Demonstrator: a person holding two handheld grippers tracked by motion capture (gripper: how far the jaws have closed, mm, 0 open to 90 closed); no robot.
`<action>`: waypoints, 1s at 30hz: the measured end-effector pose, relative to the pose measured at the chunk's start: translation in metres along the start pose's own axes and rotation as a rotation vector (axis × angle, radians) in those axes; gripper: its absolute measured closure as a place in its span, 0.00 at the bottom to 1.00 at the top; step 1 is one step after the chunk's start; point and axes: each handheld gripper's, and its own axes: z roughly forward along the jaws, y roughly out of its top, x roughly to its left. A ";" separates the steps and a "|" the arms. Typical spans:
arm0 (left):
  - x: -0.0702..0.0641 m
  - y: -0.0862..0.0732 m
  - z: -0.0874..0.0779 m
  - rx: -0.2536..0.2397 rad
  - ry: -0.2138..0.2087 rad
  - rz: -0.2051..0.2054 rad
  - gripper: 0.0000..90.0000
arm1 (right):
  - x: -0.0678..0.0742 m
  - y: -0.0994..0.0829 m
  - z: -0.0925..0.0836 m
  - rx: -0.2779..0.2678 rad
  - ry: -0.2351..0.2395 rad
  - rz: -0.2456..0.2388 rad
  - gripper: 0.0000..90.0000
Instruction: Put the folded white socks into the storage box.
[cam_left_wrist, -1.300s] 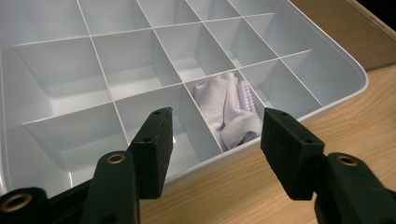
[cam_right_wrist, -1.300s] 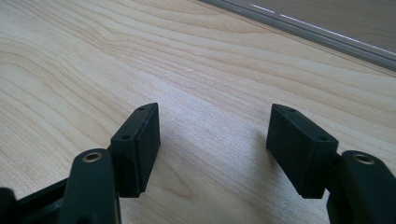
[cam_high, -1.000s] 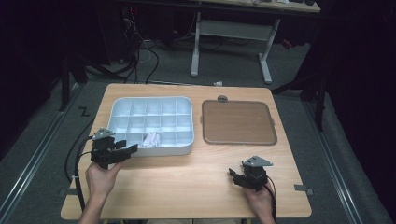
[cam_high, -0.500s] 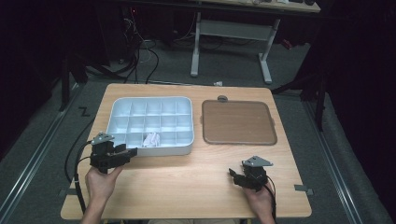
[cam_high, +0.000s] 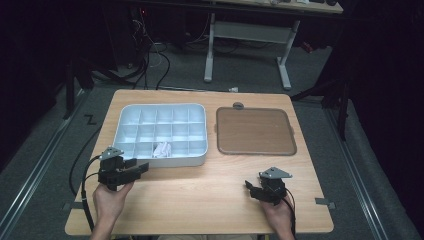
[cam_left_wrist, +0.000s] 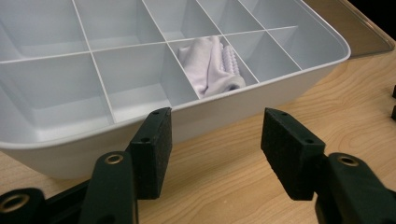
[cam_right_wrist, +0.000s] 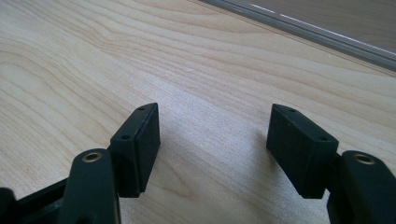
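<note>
Hovering just off the near wall of the pale grey plastic divided tray (cam_high: 131, 146), the left gripper (cam_high: 141, 166) has its jaws spread apart with nothing between them — in the left gripper view (cam_left_wrist: 212, 144) the two black foam pads (cam_left_wrist: 152, 149) frame bare wood and the tray's front wall, touching neither. Inside the tray, a small folded white cloth with a ribbed edge (cam_left_wrist: 212, 65) lies in one compartment of the front row, third from the left as the high view shows it (cam_high: 162, 149); every other compartment looks empty.

The right gripper (cam_high: 260, 189) rests low over the light wooden table (cam_high: 200, 200), well apart from the tray, its jaws likewise released and empty. In the right gripper view (cam_right_wrist: 212, 140) there is only wood grain between the pads, with the edge of the brown rounded flat lid or mat (cam_right_wrist: 327, 23) at the top. That brown panel (cam_high: 255, 131) lies flat just beside the tray on its right.

As a judgement: the cloth is placed, and the left gripper reads as clear of it rather than reaching. What seems left is either filling more compartments — though no further items are visible on the table — or setting the brown panel over the tray, which neither gripper has touched.
</note>
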 end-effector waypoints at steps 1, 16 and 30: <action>0.001 -0.001 0.000 0.001 0.000 -0.004 0.49 | 0.000 0.000 0.000 0.000 0.000 0.000 0.39; 0.001 -0.013 0.000 0.016 -0.016 -0.016 0.48 | 0.000 0.000 0.000 0.000 0.000 0.000 0.39; -0.001 -0.028 0.002 0.045 -0.027 -0.001 0.48 | 0.000 0.000 0.000 0.000 -0.001 0.001 0.39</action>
